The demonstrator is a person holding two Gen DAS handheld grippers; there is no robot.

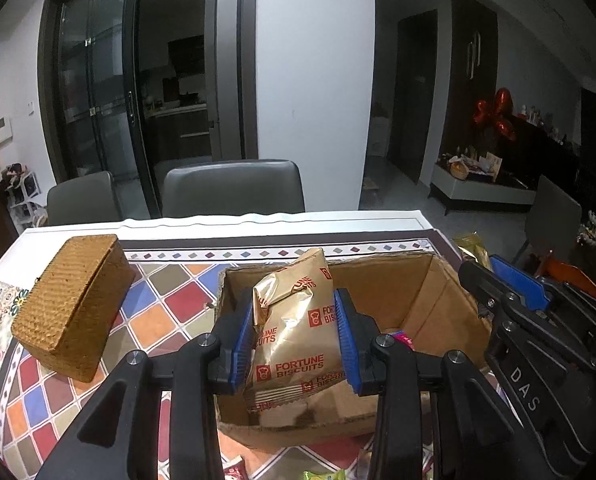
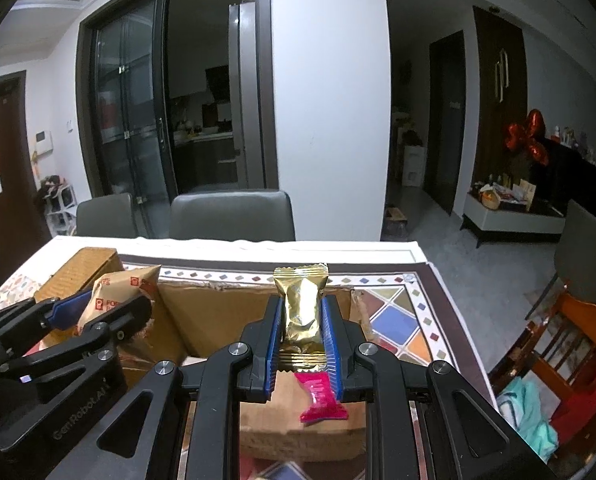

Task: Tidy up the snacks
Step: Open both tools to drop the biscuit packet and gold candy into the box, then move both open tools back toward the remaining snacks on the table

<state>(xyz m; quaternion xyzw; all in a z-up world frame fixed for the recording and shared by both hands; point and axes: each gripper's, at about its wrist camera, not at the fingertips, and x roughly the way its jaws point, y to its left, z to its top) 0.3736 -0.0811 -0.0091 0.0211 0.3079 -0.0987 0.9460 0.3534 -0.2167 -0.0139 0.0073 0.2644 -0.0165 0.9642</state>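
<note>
My left gripper [image 1: 298, 316] is shut on a gold Fortune Biscuits packet [image 1: 294, 332] and holds it upright over the open cardboard box [image 1: 402, 292]. The same packet [image 2: 114, 292] and left gripper [image 2: 98, 304] show at the left of the right wrist view. My right gripper [image 2: 301, 320] is shut on a narrow gold wrapped snack [image 2: 301, 304], held above the box [image 2: 202, 320]. A pink snack packet [image 2: 320, 398] lies inside the box, just below the right gripper's fingers. At the right edge of the left wrist view, the right gripper [image 1: 510, 284] appears with a bit of gold wrapper [image 1: 472, 246].
A woven brown box [image 1: 74, 304] stands on the patterned tablecloth [image 1: 170, 300] left of the cardboard box. Grey chairs [image 1: 234, 188] stand beyond the table's far edge. More snack wrappers [image 1: 322, 474] lie at the table's near edge. A wooden chair [image 2: 570, 344] stands to the right.
</note>
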